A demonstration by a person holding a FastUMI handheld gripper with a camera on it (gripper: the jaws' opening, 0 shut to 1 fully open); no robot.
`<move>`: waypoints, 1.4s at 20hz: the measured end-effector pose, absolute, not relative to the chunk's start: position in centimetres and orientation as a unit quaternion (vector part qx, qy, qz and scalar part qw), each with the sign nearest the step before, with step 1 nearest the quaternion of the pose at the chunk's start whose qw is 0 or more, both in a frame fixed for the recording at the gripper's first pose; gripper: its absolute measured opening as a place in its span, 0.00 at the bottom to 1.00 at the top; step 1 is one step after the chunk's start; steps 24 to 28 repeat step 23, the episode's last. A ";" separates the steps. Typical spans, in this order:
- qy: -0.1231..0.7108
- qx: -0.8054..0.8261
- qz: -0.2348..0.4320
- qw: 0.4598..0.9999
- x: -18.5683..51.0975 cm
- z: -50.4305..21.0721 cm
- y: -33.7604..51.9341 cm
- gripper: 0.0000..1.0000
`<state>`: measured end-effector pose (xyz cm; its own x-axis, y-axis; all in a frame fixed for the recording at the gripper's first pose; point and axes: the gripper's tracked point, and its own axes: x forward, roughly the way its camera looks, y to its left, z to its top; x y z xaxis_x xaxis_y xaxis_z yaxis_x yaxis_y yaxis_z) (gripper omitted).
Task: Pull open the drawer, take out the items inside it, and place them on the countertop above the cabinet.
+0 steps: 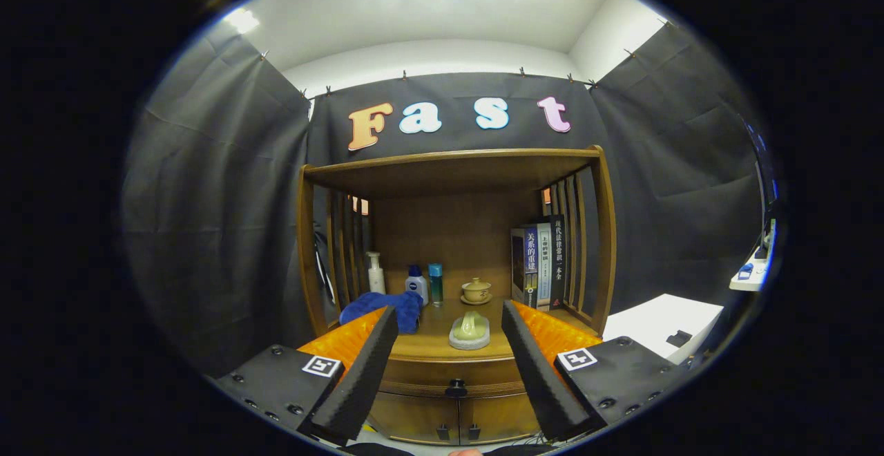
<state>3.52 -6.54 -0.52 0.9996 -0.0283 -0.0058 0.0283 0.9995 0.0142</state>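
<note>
Two fingers of the gripper (449, 321) are spread wide with nothing held. Between them, ahead, the closed drawer (452, 376) with its dark knob (456, 389) is seen under the cabinet's table (442, 345).

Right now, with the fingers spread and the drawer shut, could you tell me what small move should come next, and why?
Probably ease the gripper forward and a little down toward the black drawer knob. The drawer looks closed below the countertop, the knob sits between and beyond the open, empty fingers, and nothing can come out until it is pulled.
</note>
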 end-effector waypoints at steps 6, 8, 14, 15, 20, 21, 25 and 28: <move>0.004 0.006 -0.013 1.000 3.7 -0.7 -6.3 0.98; 0.005 0.006 -0.012 1.000 3.6 -0.8 -6.2 0.98; -0.002 0.007 -0.016 1.000 3.4 -0.1 -6.4 0.98; -0.002 0.008 -0.013 1.000 3.3 -0.2 -6.2 0.98; -0.006 0.010 -0.009 1.000 3.3 -0.2 -6.4 0.98; -0.005 0.012 -0.007 1.000 3.4 -0.3 -6.3 0.98; -0.004 0.008 -0.013 1.000 3.5 -0.4 -6.8 0.98; -0.004 0.008 -0.013 1.000 3.5 -0.4 -6.8 0.98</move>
